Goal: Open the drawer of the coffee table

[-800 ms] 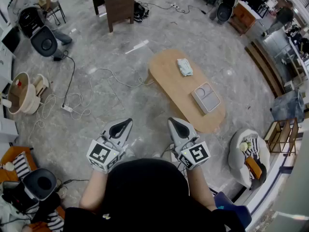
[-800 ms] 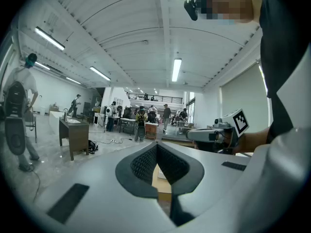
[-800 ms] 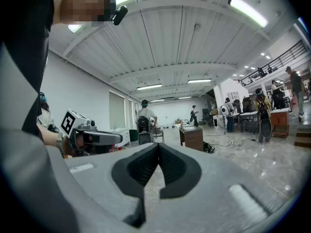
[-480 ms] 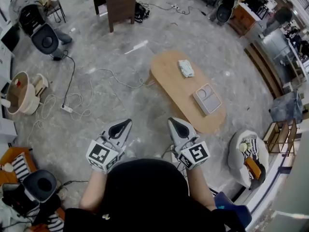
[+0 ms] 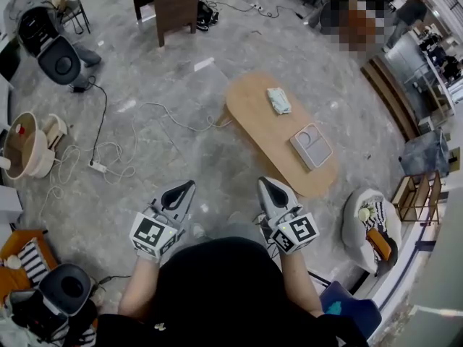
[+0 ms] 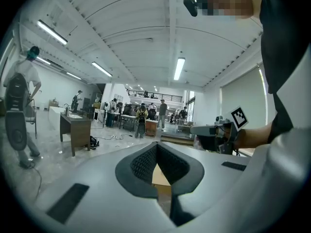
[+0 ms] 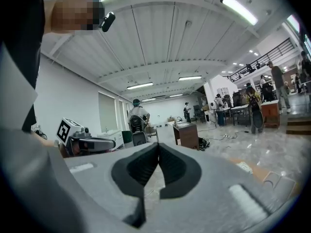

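Slightly lower in the head view now sit the left claw [image 5: 181, 189] and right claw [image 5: 266, 185], and the dark desk [image 5: 173, 6] at top has slid a little left, as if the person shifted. Both claws are closed tight and empty, held nearly level. The oval coffee table [image 5: 253, 118] stands ahead to the right, well apart from them, a cloth [image 5: 278, 100] and tray [image 5: 311, 146] on its tabletop. Its drawer is not visible. The approach seems to be the step in hand; next comes closing in, finding the drawer front and opening a claw
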The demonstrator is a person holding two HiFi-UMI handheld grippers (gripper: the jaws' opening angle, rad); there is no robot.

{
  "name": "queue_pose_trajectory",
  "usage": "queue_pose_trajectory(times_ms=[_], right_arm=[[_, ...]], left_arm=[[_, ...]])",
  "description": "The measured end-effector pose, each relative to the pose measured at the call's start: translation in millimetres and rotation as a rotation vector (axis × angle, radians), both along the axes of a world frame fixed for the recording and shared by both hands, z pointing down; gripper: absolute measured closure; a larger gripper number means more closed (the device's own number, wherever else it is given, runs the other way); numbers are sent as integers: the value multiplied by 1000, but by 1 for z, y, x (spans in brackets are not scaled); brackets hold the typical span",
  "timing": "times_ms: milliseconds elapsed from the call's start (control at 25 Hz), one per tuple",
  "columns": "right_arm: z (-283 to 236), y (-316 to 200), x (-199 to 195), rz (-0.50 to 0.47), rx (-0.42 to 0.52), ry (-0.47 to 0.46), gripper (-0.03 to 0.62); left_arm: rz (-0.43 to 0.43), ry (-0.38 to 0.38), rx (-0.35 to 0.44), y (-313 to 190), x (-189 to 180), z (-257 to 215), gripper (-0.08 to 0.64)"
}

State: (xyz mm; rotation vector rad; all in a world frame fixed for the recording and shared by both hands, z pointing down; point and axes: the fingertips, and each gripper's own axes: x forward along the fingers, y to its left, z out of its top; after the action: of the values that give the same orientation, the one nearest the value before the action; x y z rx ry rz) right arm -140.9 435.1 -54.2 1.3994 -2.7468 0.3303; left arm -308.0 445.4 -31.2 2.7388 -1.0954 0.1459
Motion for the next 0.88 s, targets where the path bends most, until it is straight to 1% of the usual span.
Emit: queue_pose_trajectory(times_ms=[200, 360, 600, 880], right_arm=[[15, -28, 11, 8, -33, -4, 594], [24, -69, 28, 13, -53, -40, 594], [33, -156, 57, -6, -69, -35, 594], [40, -262, 106, -36, -97, -26, 594]], left_arm=[[9, -10, -20, -30, 9, 10, 552], [16, -49, -23, -66, 23, 16, 552], [-5, -82, -23, -157, 46, 17, 552], [-40, -113, -34, -270, 91, 16, 551]])
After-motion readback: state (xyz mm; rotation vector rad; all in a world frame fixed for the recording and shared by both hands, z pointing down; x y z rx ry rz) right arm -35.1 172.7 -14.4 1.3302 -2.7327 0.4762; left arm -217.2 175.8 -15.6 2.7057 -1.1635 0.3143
